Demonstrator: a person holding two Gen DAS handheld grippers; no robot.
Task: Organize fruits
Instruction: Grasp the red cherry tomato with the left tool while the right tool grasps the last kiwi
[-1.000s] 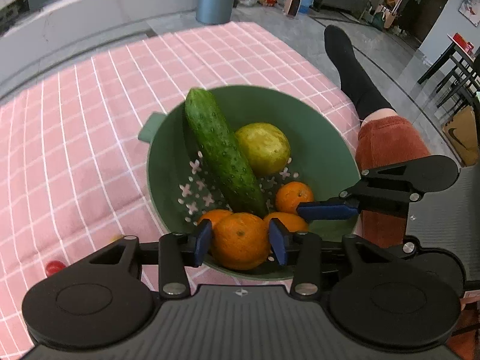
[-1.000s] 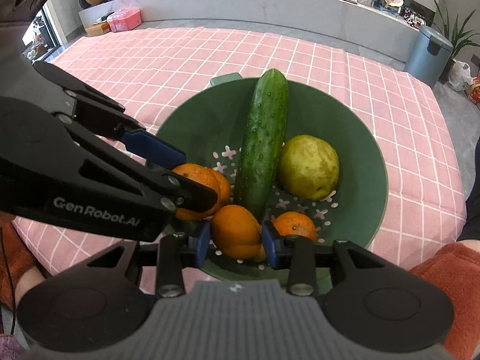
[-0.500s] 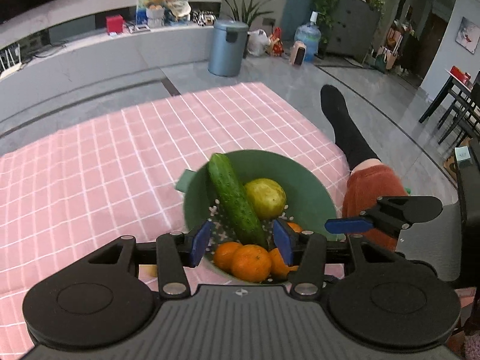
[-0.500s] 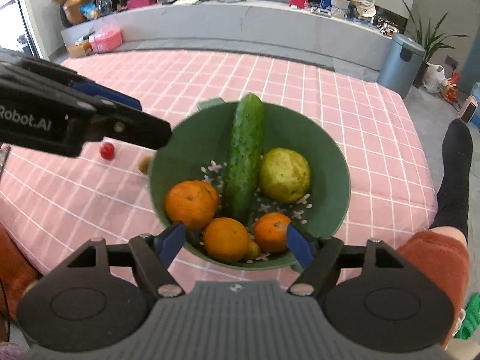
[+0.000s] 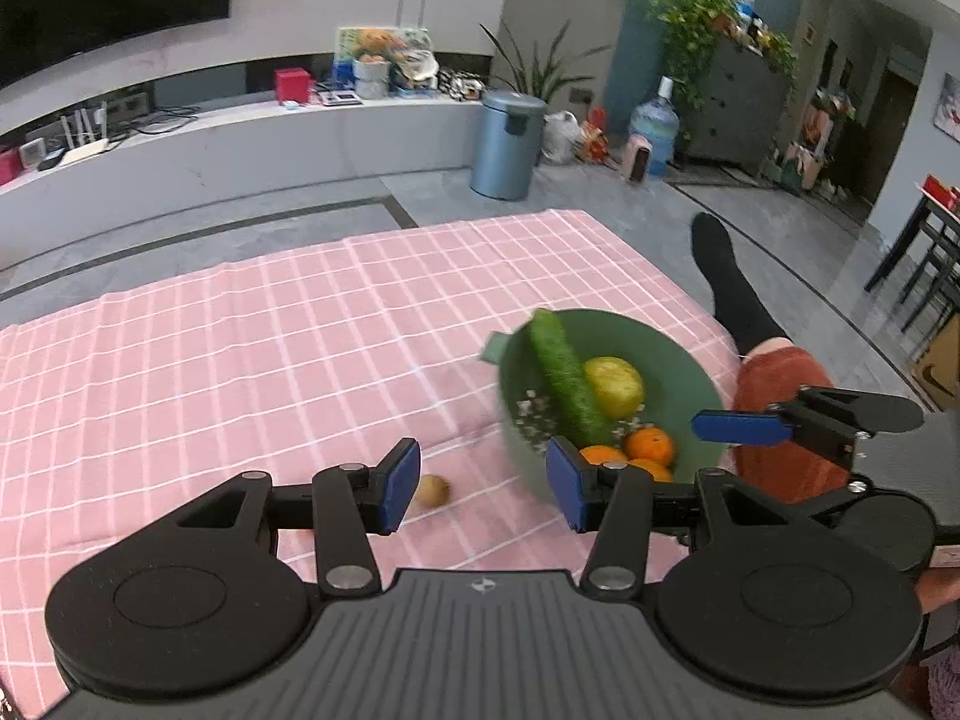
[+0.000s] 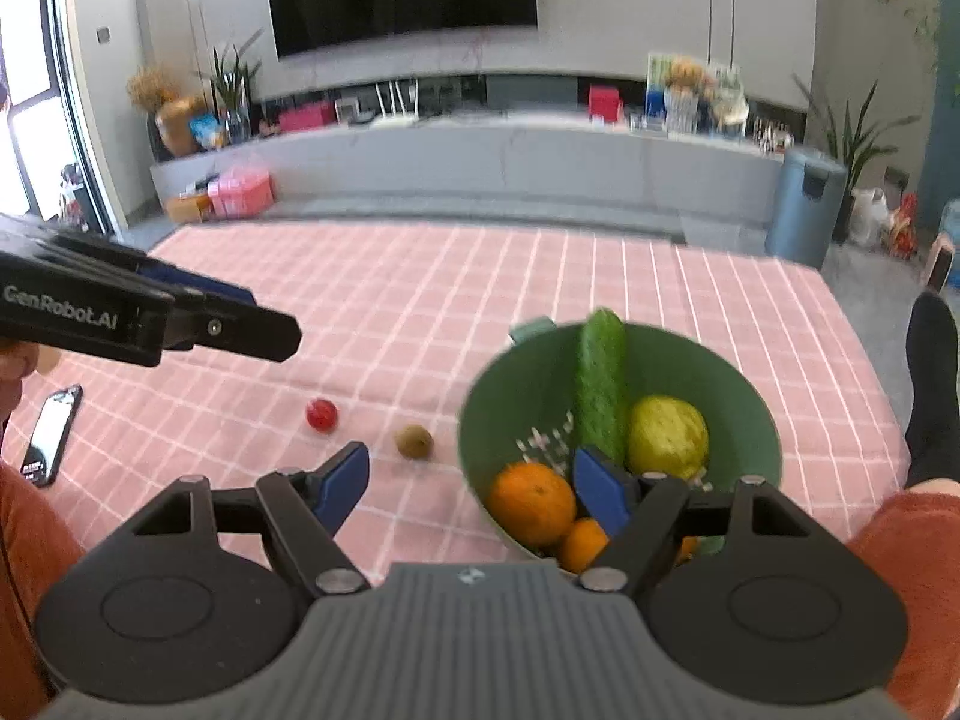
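Holding both sets of tongs above the worktop, I have nothing gripped in either. My left tongs (image 5: 480,483) stand with their blue pads (image 5: 396,486) parted on empty air; their jaws opened early in the last second and have since held that gap. My right tongs (image 6: 471,486) gape wider still, likewise having sprung apart in that second, and nothing sits between their pads (image 6: 345,486).

Just past my left tongs, near their left pad, a small brownish fruit (image 5: 433,490) lies on the pink checked cloth (image 5: 240,360). Ahead and to the right of those tongs sits the green bowl (image 5: 690,372), with the right pad overlapping its near rim in the view. Inside lean a long cucumber (image 5: 564,381), one end poking over the far rim, a yellow-green round fruit (image 5: 613,387) beside it, and several oranges (image 5: 648,444) bunched at the near side.

From my right tongs the same bowl (image 6: 522,384) lies ahead and to the right, its biggest orange (image 6: 531,501) just left of the right pad. Ahead of the left pad a small red fruit (image 6: 321,414) rests apart from the brownish one (image 6: 414,441). Far to the left a phone (image 6: 51,435) lies on the cloth, near my rust-coloured sleeve (image 6: 24,540). My sock-clad foot (image 5: 720,276) stretches past the worktop edge to the right of the bowl.
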